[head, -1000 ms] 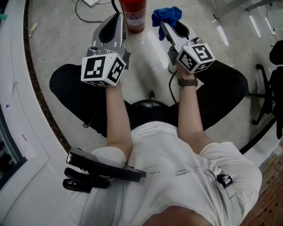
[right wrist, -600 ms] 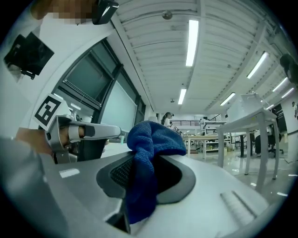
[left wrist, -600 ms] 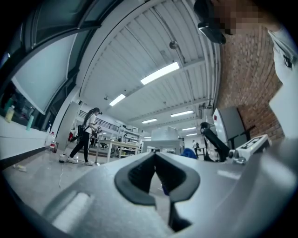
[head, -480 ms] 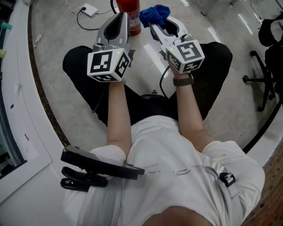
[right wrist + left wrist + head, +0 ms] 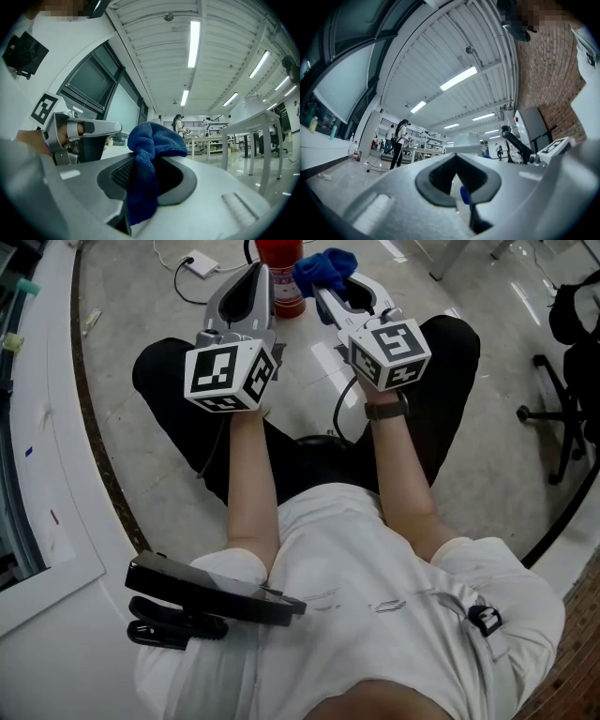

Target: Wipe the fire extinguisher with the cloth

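Fire extinguisher [image 5: 289,277] on grey floor [image 5: 131,343]

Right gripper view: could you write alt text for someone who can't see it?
The right gripper, seen close up, has its tongs shut on a bunched blue cloth. Beyond it is a bright hall with ceiling strip lights, tables and a distant standing person.

Blue cloth [image 5: 149,159] between the grey fingers [image 5: 211,197] of the right gripper [image 5: 323,289]; red fire extinguisher [image 5: 281,273] just past them; black-and-white marker cubes [image 5: 230,376]; black trousers [image 5: 178,399], white shirt [image 5: 375,615].
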Demonstrator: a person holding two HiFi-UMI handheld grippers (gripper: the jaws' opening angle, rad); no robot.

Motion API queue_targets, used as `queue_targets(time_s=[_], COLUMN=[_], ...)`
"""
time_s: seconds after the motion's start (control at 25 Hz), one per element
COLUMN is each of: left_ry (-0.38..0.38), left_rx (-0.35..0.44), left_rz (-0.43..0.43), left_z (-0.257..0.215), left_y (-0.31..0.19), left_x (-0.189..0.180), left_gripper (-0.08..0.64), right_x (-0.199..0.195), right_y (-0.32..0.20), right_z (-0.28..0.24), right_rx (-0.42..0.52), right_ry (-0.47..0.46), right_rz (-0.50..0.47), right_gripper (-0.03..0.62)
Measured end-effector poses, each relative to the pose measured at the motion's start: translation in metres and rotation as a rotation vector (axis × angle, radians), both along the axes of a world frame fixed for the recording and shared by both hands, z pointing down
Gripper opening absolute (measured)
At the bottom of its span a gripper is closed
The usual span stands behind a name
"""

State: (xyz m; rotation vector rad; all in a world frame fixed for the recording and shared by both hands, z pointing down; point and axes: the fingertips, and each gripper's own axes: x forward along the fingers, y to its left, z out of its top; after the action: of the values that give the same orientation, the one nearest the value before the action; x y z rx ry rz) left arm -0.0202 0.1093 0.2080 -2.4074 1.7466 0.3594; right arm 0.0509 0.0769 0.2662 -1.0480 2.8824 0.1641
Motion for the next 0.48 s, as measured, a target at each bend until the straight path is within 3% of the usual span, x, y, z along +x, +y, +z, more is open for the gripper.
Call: queue_targets(time_s=[0.48], left_ry=[-0.015], left_rx=[-0.033], left_rz=[0.010], left_z=[0.010], left_y=[-0.008], left_x=[0.003], left_gripper=[0.001], right_x=[0.001], right_y=[-0.012], right_z=[0.016], right_rx=[-0.064], right_ry=[0.011], right_rz=[0.022], right_gripper=[0.106])
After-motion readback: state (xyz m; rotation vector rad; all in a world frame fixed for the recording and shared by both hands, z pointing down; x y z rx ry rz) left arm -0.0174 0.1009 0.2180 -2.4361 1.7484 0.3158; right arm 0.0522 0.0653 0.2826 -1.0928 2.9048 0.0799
